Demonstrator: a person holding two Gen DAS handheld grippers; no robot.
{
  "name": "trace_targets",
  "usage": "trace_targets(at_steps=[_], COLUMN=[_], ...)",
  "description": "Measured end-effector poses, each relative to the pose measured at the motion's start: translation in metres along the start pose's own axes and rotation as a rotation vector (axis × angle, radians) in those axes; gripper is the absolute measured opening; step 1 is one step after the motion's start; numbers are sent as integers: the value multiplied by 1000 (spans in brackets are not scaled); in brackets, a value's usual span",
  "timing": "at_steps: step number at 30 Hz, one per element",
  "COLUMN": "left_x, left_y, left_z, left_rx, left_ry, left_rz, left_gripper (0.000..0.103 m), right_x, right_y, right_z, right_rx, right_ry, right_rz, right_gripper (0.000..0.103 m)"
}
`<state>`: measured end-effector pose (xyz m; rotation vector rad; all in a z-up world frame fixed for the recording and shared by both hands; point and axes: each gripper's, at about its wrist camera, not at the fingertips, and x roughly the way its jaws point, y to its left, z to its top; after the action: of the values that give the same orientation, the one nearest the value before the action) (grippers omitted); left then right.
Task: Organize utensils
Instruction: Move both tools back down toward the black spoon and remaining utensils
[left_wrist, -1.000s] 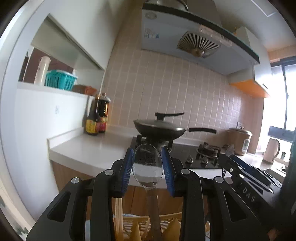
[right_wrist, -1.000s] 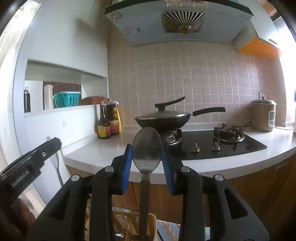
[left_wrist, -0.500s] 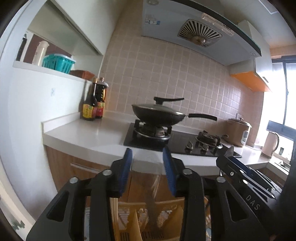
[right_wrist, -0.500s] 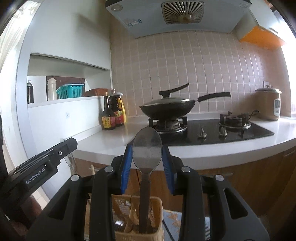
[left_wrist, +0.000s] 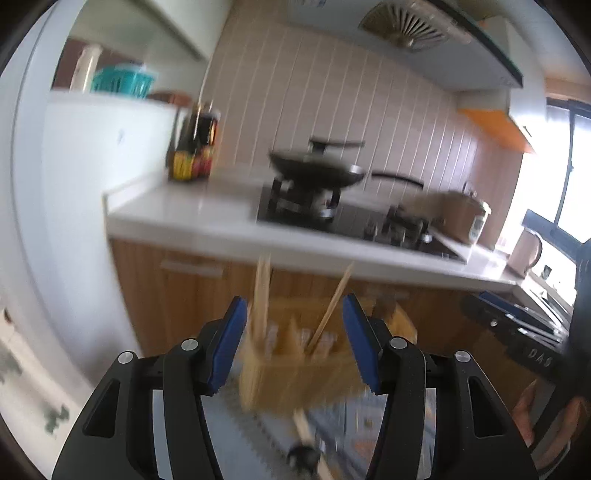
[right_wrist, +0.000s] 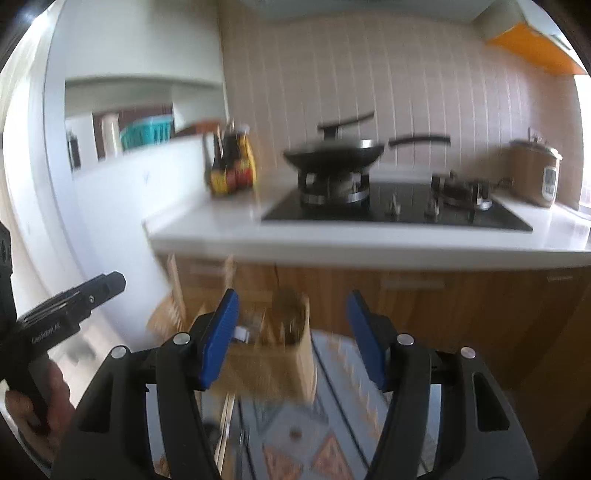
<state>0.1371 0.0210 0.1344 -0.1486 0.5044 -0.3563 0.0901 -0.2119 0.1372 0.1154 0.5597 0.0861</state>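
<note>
1. 2 grippers, both with jaws just opened and standing apart, nothing between the pads: left gripper (left_wrist: 293, 334), right gripper (right_wrist: 291, 334).
2. Utensil holder (left_wrist: 295, 373) sits just ahead of both, low on a patterned mat (right_wrist: 332, 435); chopsticks (left_wrist: 262, 295) stand in its left compartment, 1 more leans further right. Spoon (right_wrist: 290, 310) apparently upright in a right-side compartment; blur, not certain.
3. Risk: loose chopsticks (left_wrist: 308, 435) lying on the mat in front of the holder, easy to knock or roll with a low approach.
4. Risk: upright sticks poke above the rim; a sideways sweep would snag them and tip the light holder.
5. Risk: other gripper close at each flank, collision if both converge.
6. Edges: countertop lip (right_wrist: 369, 247) overhangs beyond the holder, cabinet fronts (right_wrist: 443, 295) right behind. Open room above and toward the camera only.
</note>
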Motion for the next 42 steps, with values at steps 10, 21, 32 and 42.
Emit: trace_targets(at_steps=[10,21,32,42], left_x=[61,96,85,80], left_y=[22,9,-7,-7], left_z=[-90,-142,-151,-148], left_rx=[1,48,92,36], left_ry=[540,683,634,597], left_rz=[1,8,83,5], left_gripper=[52,47,35,34], right_x=[80,116,109,103], right_y=[39,61,93,66], right_z=[-93,-152,-171,-167], right_rx=[-86,-119,-280,-248], right_ry=[590,746,650,659], right_rz=[96,128,37,39], right_gripper=[50,26,16,10])
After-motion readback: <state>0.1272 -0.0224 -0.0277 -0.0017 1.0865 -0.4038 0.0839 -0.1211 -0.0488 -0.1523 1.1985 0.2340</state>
